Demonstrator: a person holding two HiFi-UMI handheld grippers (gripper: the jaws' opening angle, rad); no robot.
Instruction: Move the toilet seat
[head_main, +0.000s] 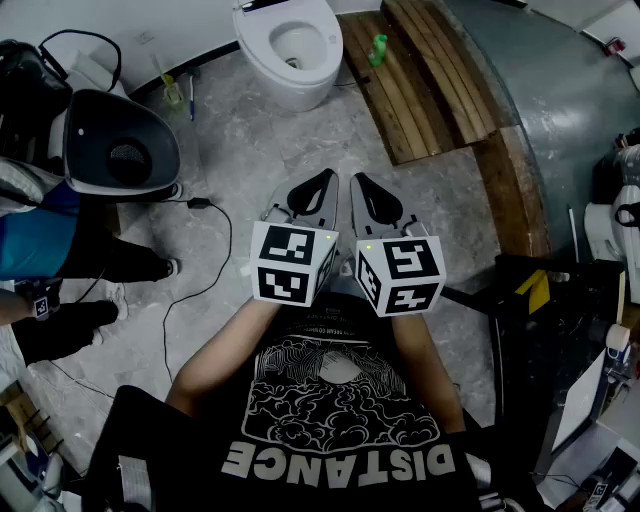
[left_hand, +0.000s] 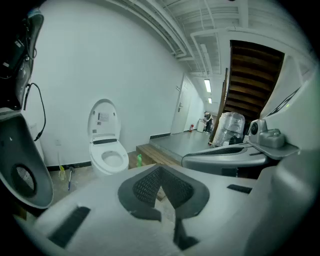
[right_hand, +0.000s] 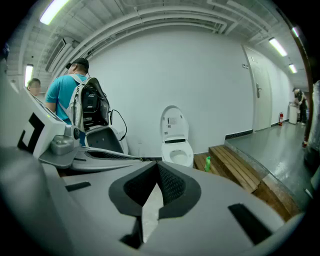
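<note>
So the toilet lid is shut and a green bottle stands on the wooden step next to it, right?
Not quite. The toilet lid is raised upright, not shut; the right gripper view shows it. The green bottle does stand on the wooden step next to it.

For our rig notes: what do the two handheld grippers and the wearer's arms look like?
The left gripper and right gripper are light grey shells with dark meshed pads; each carries a white cube of black square markers. The wearer's T-shirt is black, short-sleeved.
</note>
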